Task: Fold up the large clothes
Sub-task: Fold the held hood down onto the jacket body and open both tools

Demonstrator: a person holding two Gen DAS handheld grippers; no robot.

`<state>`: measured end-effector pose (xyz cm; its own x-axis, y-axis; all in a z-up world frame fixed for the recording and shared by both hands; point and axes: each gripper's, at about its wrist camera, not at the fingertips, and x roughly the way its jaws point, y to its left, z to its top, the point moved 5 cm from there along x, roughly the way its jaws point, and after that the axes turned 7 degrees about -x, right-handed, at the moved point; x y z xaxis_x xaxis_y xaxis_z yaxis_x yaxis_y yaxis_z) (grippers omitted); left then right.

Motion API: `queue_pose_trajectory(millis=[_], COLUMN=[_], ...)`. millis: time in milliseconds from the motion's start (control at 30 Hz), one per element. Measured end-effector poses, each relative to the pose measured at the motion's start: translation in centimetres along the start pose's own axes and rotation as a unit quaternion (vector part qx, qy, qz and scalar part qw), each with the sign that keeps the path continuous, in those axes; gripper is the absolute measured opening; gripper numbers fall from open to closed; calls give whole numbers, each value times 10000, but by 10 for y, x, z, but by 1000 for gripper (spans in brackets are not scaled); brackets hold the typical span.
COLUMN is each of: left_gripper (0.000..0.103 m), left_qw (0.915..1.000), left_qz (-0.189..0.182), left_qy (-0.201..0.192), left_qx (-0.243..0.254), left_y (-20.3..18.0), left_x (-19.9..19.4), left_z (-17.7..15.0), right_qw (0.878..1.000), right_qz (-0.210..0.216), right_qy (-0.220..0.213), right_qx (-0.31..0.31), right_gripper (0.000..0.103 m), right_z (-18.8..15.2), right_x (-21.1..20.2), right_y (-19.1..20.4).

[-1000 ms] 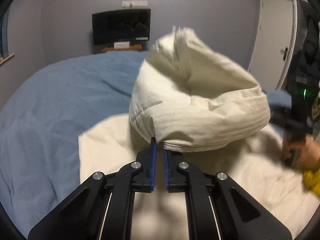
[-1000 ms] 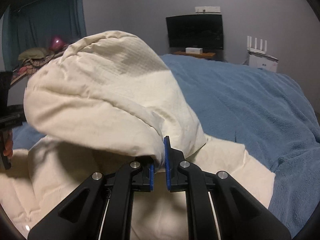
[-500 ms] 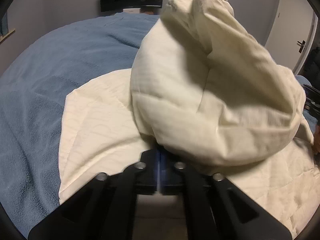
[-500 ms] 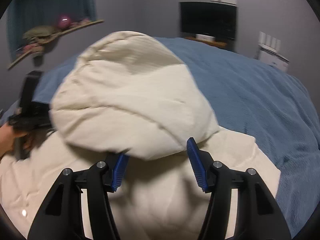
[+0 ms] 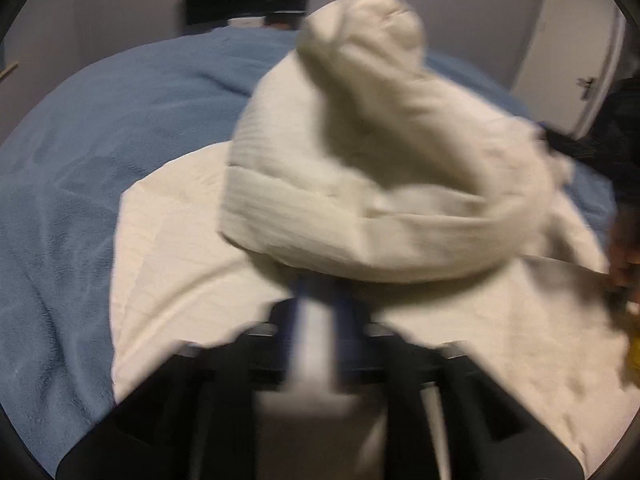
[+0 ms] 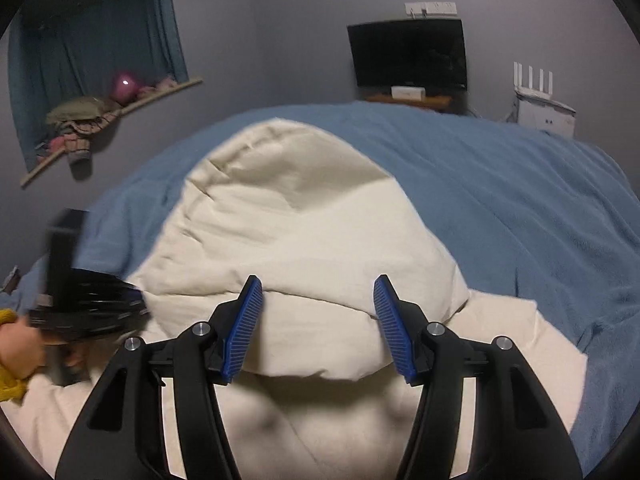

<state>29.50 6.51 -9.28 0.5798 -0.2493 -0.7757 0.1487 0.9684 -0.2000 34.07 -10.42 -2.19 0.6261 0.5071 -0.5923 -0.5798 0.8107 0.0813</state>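
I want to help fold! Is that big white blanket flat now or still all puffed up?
Still puffed up. The folded-over part of the cream blanket bulges in a tall hump over the flat layer, on the blue bedspread.

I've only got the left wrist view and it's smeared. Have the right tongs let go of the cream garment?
Observer: Yes. The right tongs have just opened. Their blue pads stand apart, and the cream garment's folded flap lies loose between them.
Operator: Is the flap's right side down?
Observer: It still bulges, but its right corner rests on the garment's lower layer, which spreads onto the blue blanket.
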Motion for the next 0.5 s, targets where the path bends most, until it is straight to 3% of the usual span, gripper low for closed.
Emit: queue_pose_trajectory(millis=[33, 167, 300, 367, 500], left_gripper=[57, 61, 66, 62, 30], left_qw=[9998, 9955, 9924, 9926, 9953], left_qz=[-122, -419, -735, -716, -628], left_qy=[-102, -552, -892, -925, -686], left_qx=[102, 651, 431, 317, 251], left_y=[-5, -31, -44, -44, -41], left_x=[-8, -38, -44, -36, -12], left_z=[-1, -2, 15, 26, 31], right_qw=[10000, 9999, 9997, 9994, 9971], right_qz=[-12, -13, 27, 97, 181], right_qy=[43, 106, 148, 258, 745], right_qx=[3, 22, 166, 223, 33], right_gripper=[55, 55, 55, 55, 55], right_z=[-2, -4, -5, -6, -20], right_x=[5, 8, 11, 17, 35], right_y=[-2, -4, -8, -5, 5])
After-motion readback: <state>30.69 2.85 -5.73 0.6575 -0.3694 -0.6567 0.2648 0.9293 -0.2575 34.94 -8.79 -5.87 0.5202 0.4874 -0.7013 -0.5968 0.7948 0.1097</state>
